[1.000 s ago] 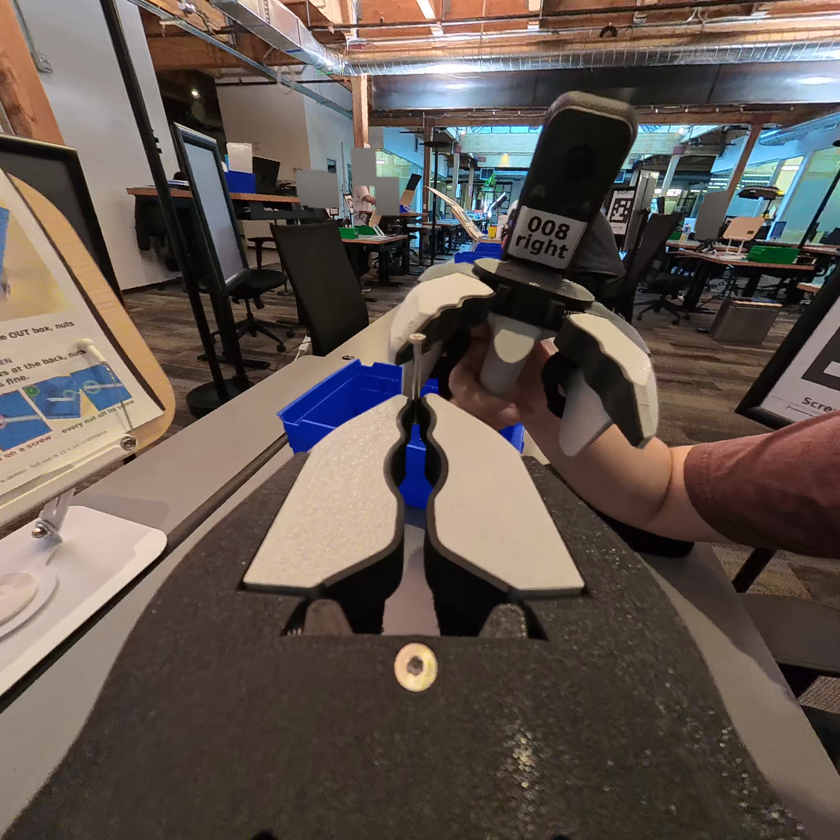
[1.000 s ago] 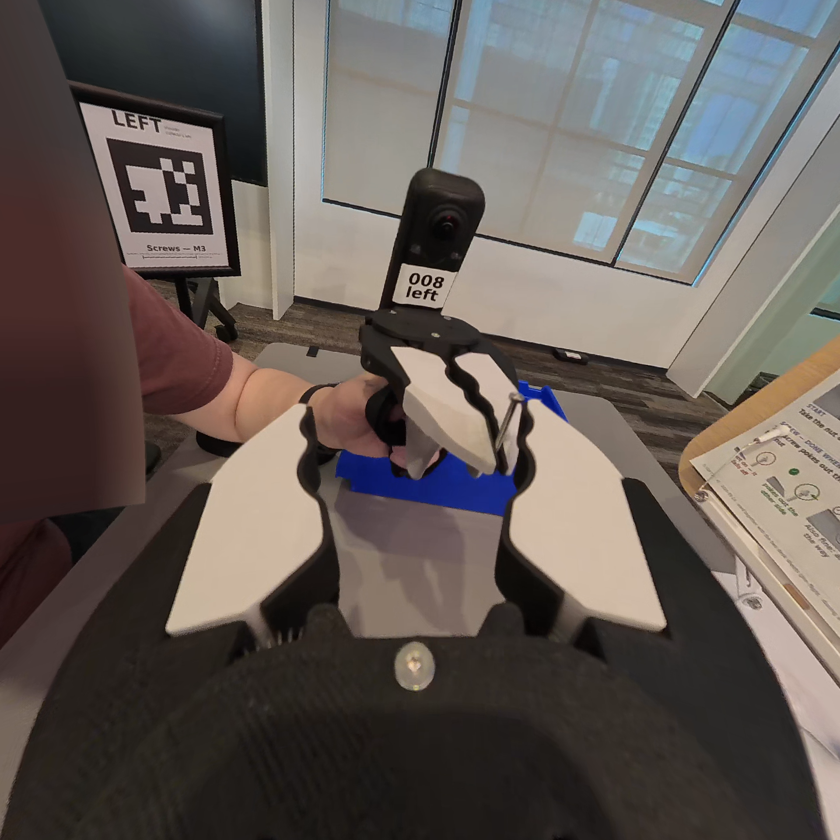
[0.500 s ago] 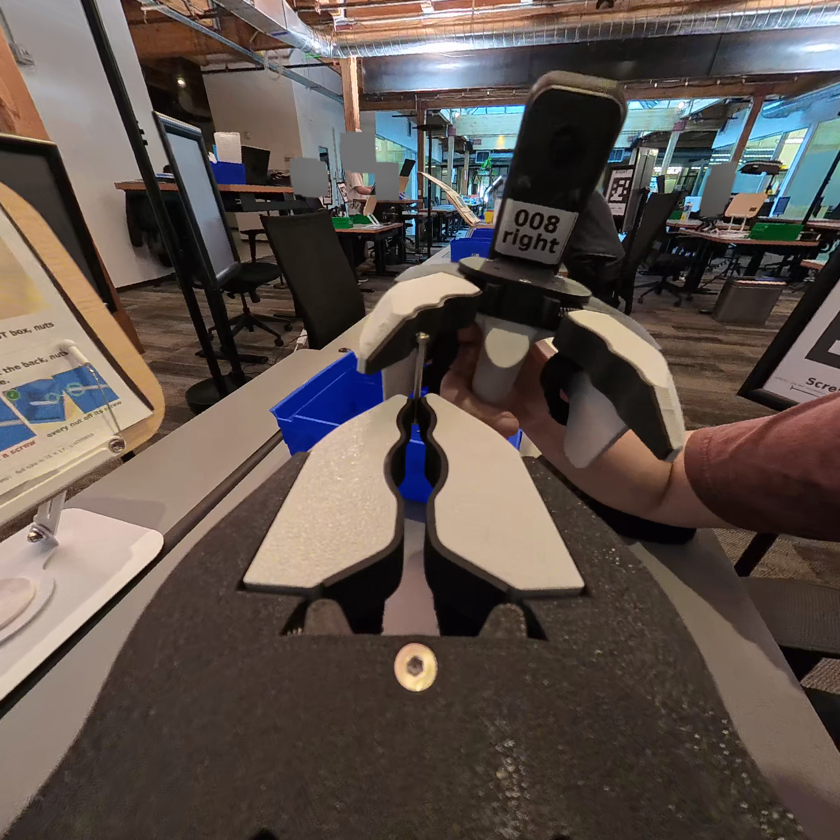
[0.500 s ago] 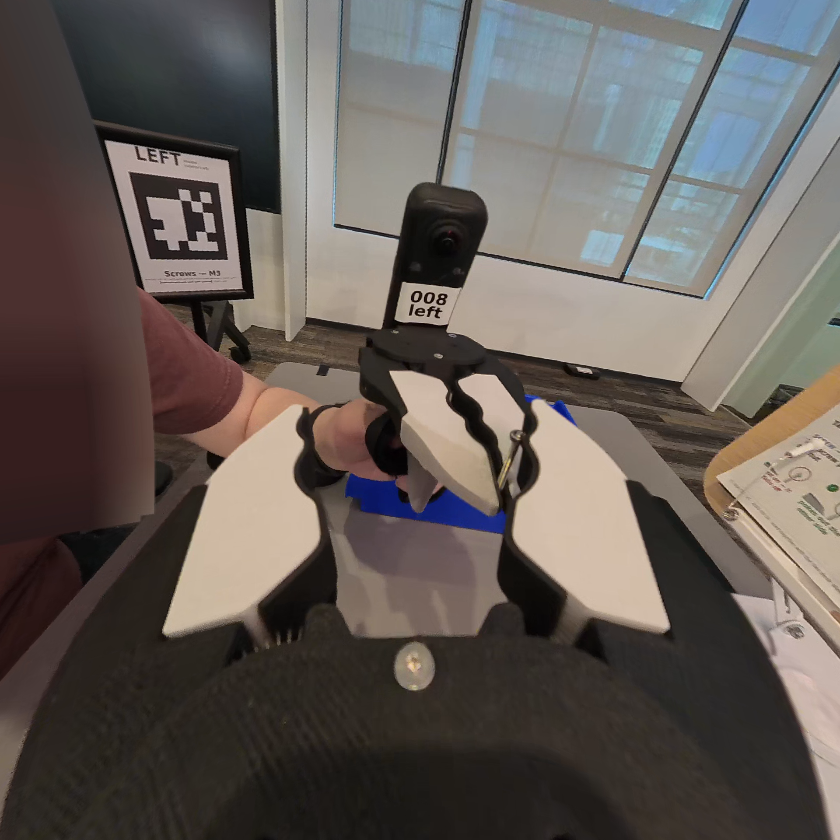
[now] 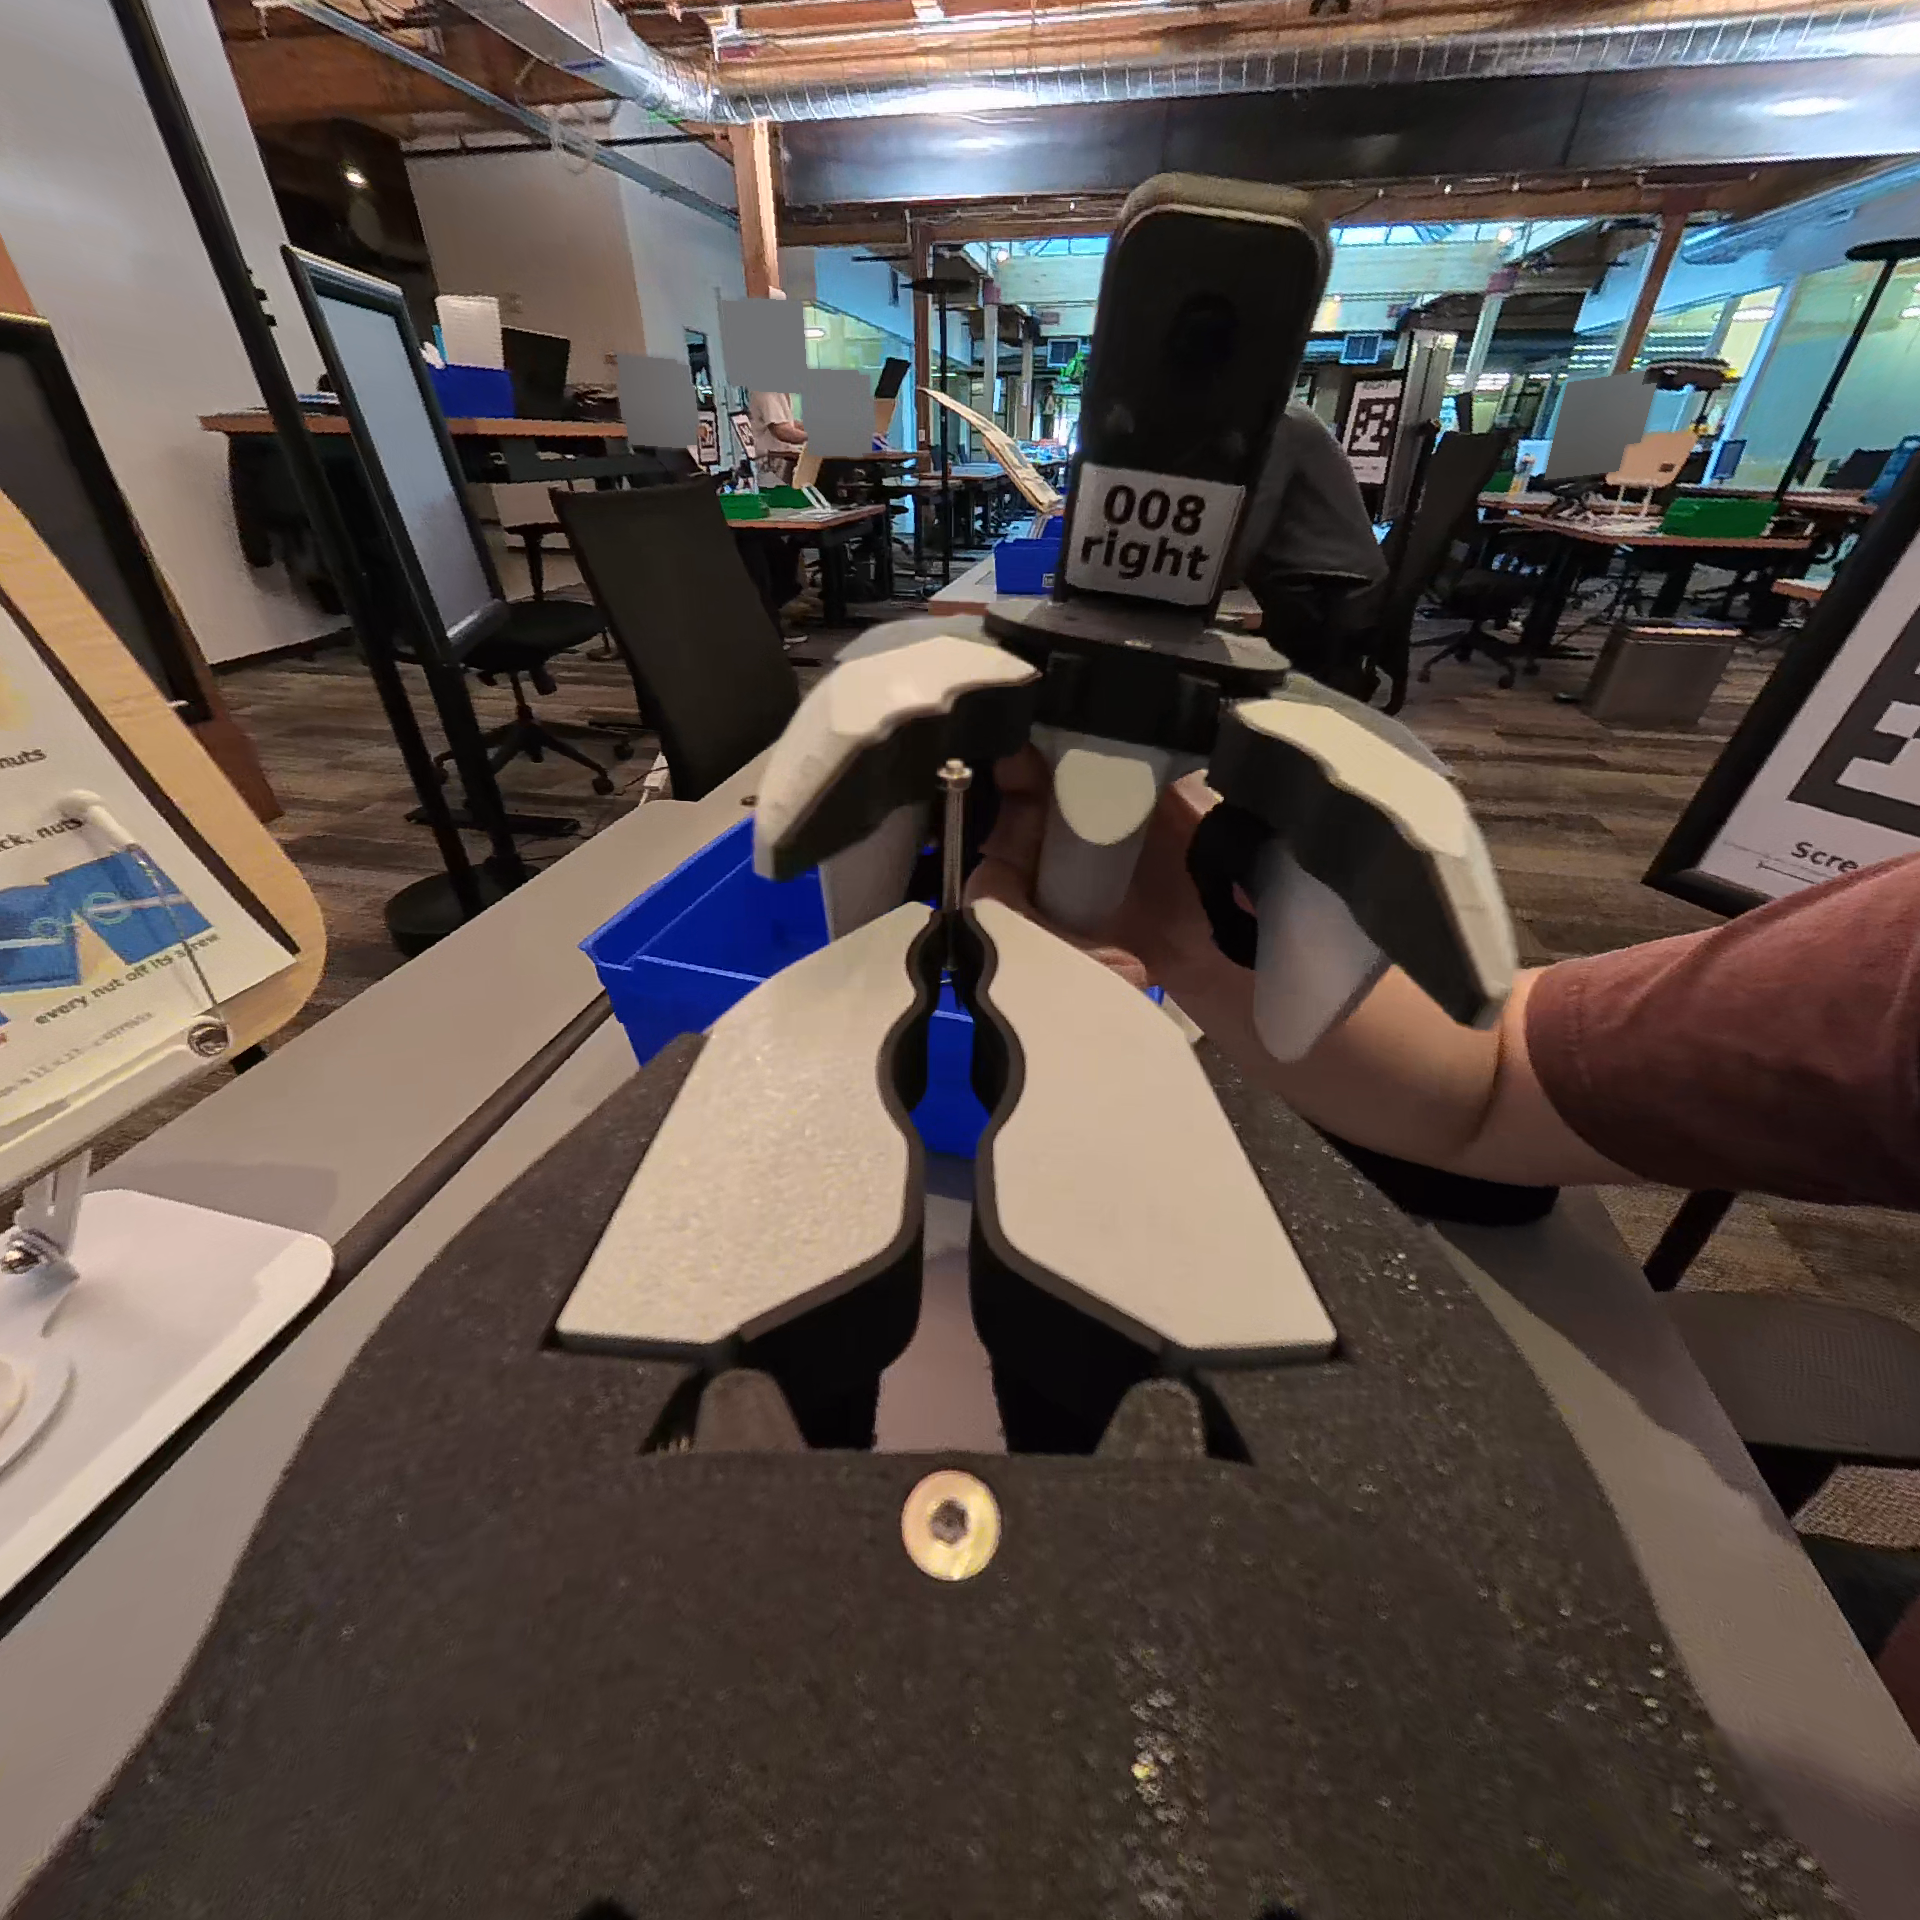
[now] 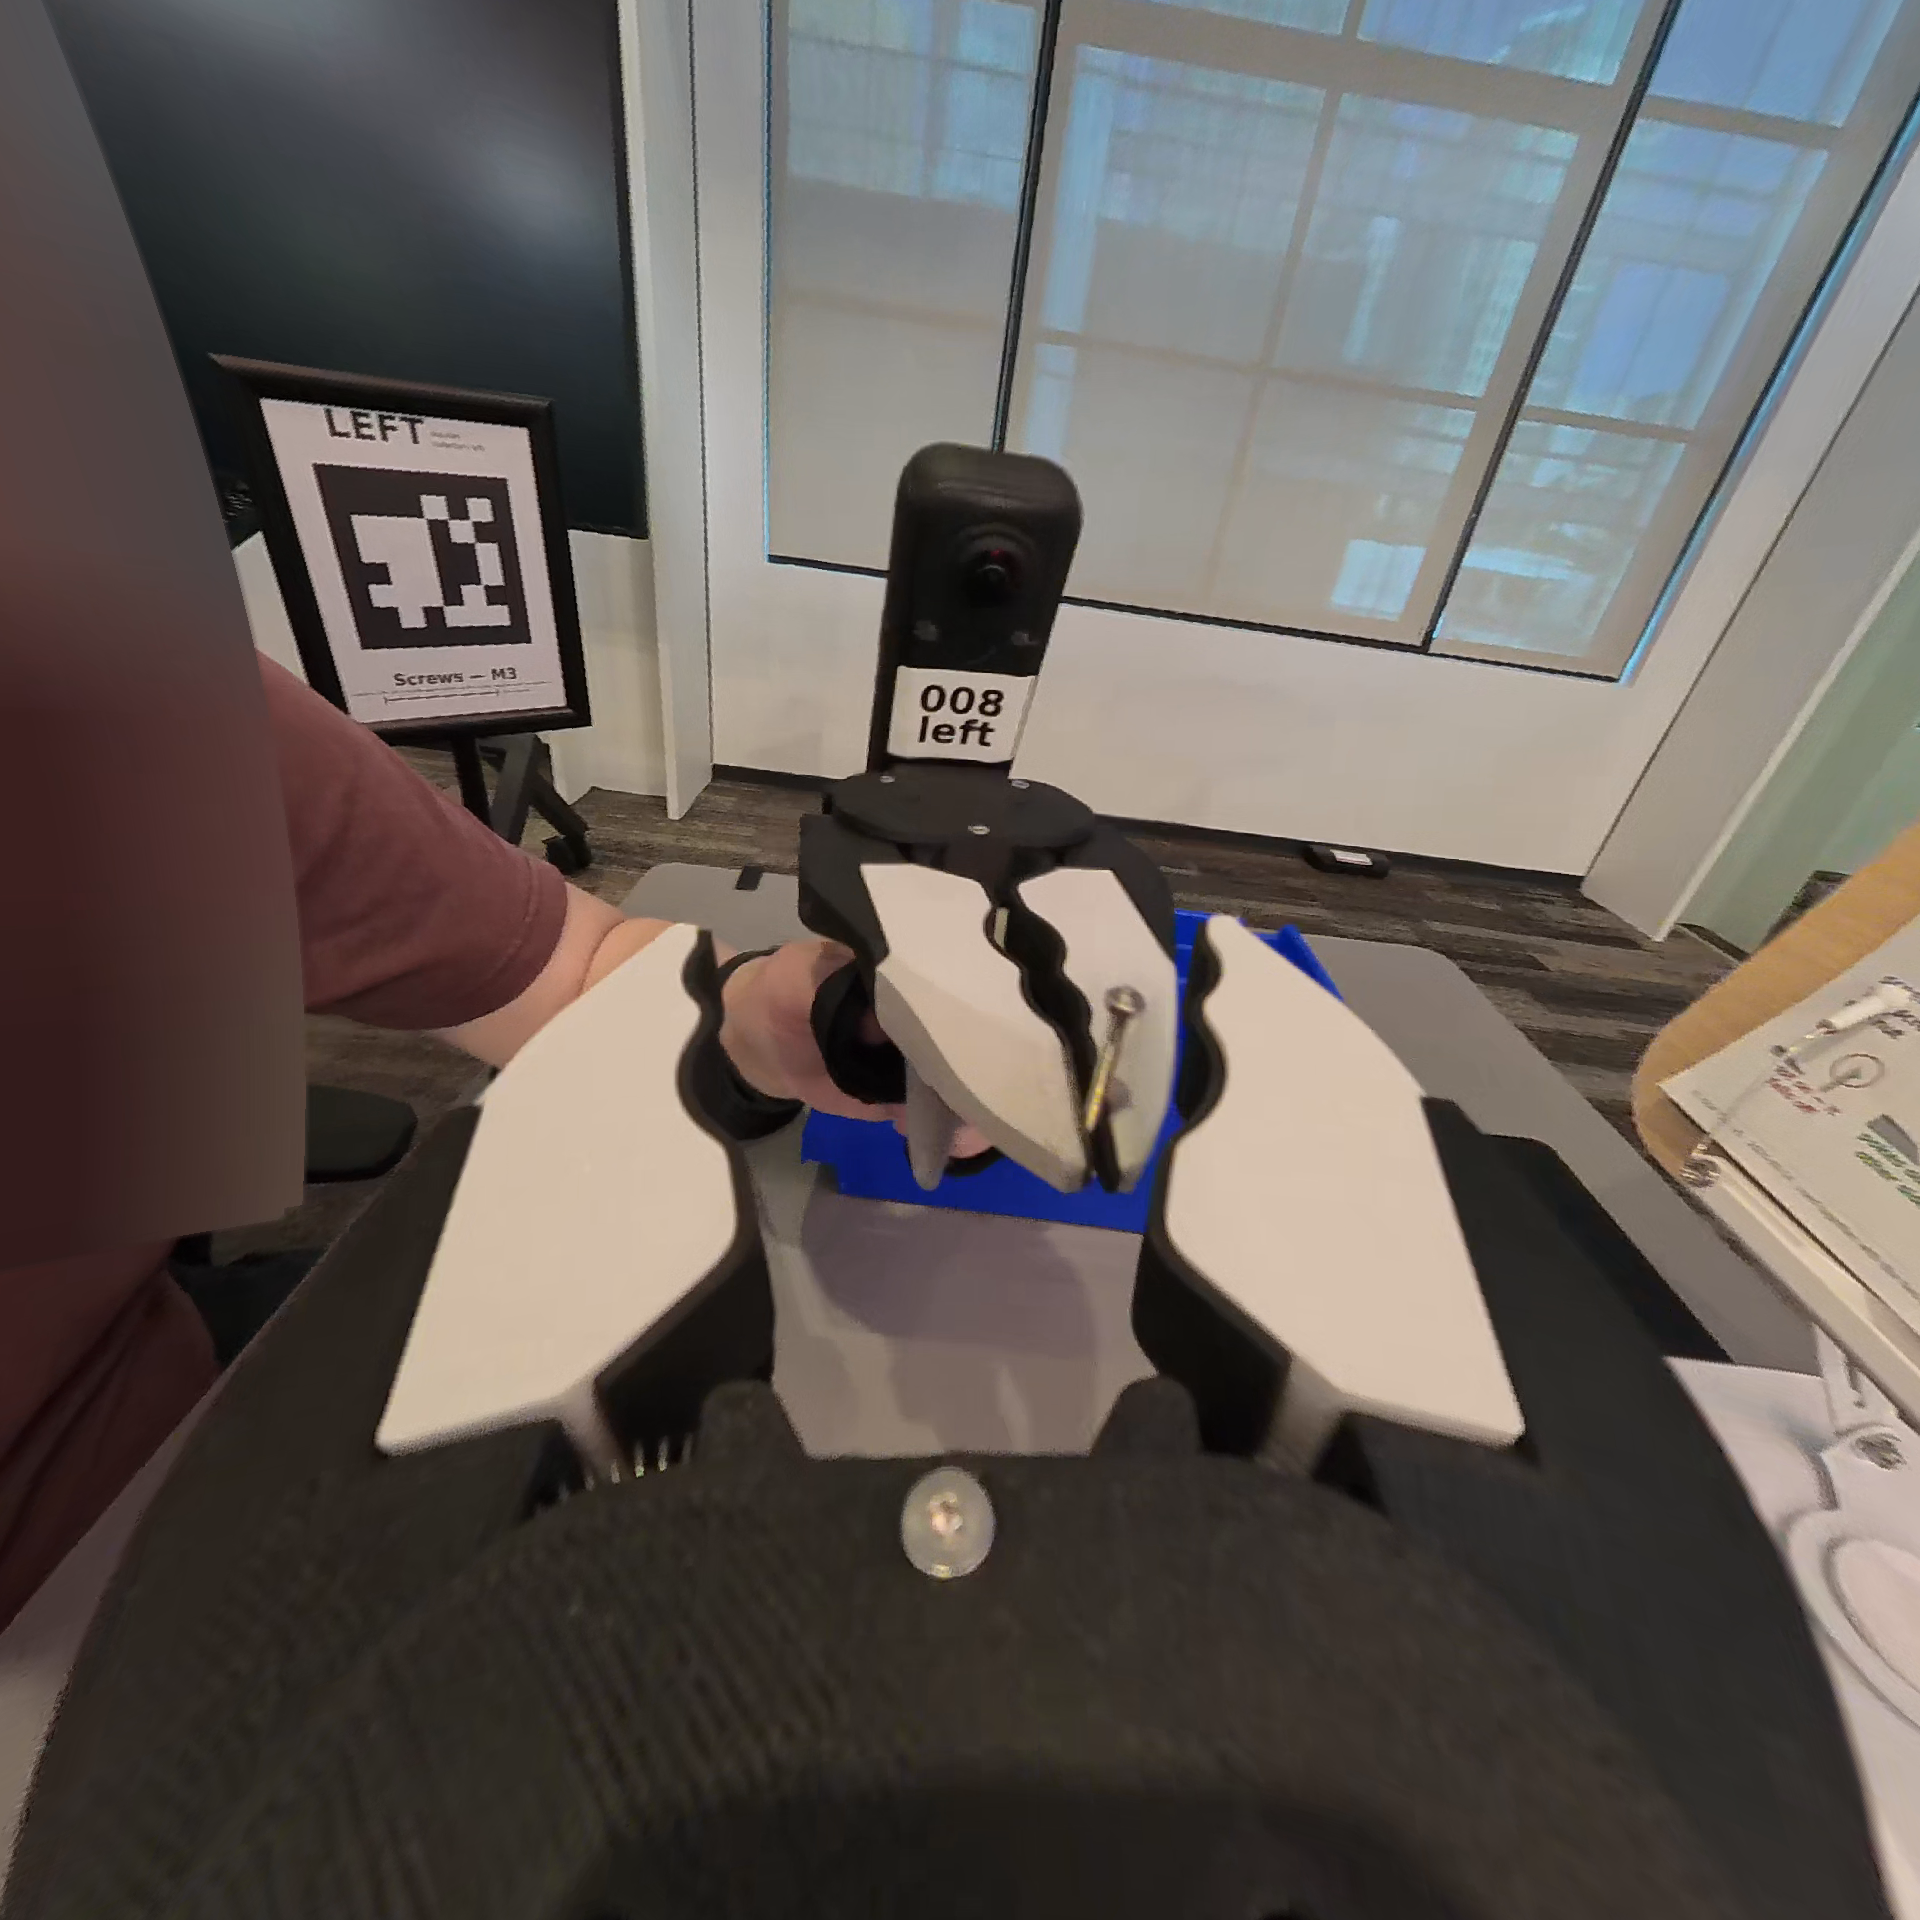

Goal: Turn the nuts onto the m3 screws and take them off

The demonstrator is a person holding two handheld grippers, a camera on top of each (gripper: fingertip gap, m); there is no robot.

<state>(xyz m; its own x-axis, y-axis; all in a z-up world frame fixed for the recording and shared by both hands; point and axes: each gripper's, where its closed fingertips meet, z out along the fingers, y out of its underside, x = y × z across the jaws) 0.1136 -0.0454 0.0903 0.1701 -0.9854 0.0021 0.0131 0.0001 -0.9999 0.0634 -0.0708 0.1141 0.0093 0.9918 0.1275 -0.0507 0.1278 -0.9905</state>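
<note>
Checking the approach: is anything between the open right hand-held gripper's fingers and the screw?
Nothing: in the right wrist view, the right hand-held gripper stands open around the left hand-held gripper, which pinches the screw.

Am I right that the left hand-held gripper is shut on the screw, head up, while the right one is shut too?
Not quite. The left hand-held gripper is shut on the screw, head up, but the right hand-held gripper is open, its fingers spread wide with nothing between them, as the right wrist view shows.

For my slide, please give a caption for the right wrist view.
Left tool pinches an upright screw above a blue bin; right tool stands open.
</note>
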